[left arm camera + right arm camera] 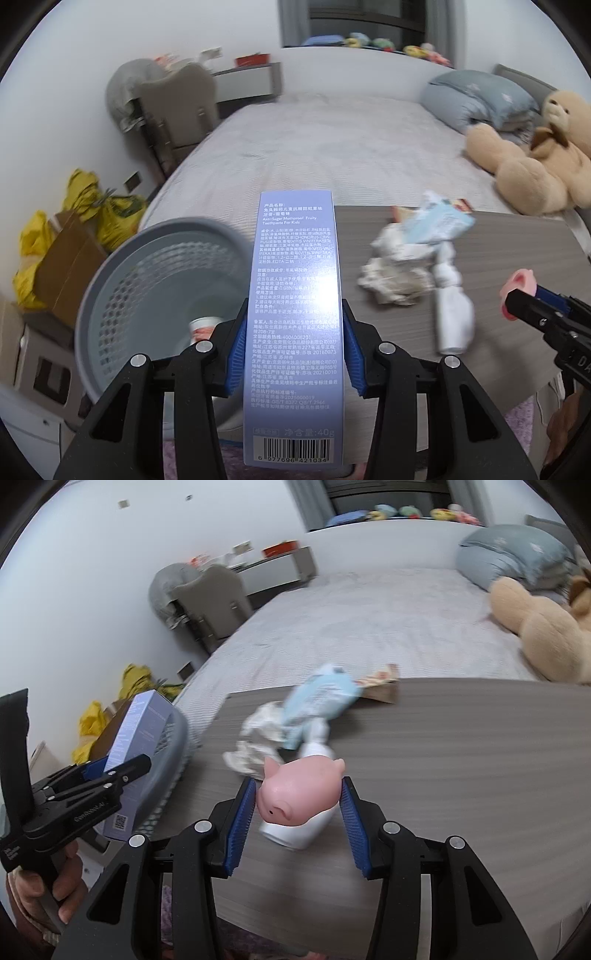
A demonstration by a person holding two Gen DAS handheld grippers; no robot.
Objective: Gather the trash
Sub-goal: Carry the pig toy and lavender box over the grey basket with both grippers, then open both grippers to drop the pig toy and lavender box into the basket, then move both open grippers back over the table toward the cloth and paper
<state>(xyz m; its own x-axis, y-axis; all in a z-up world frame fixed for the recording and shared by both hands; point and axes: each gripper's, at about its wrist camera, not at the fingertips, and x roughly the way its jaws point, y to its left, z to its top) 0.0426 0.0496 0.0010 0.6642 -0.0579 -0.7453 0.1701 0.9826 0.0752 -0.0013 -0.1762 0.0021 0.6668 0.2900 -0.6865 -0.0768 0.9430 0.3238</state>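
Observation:
My left gripper (293, 339) is shut on a tall lilac toothpaste box (295, 314) and holds it upright beside the rim of a grey perforated waste basket (110, 280); the box also shows in the right wrist view (136, 734). A small cup (201, 328) lies inside the basket. My right gripper (298, 805) is shut on a pink pig toy (297, 790), above the wooden table (461, 768). A white tube (295, 832) lies under the pig. Crumpled tissues (393, 273) and a light-blue wrapper (441, 218) lie on the table.
A small printed carton (380, 683) lies at the table's far edge. Behind the table is a bed (332, 147) with a teddy bear (535, 158) and a pillow (476, 96). Yellow bags (85, 206) and a cardboard box (70, 266) stand left of the basket.

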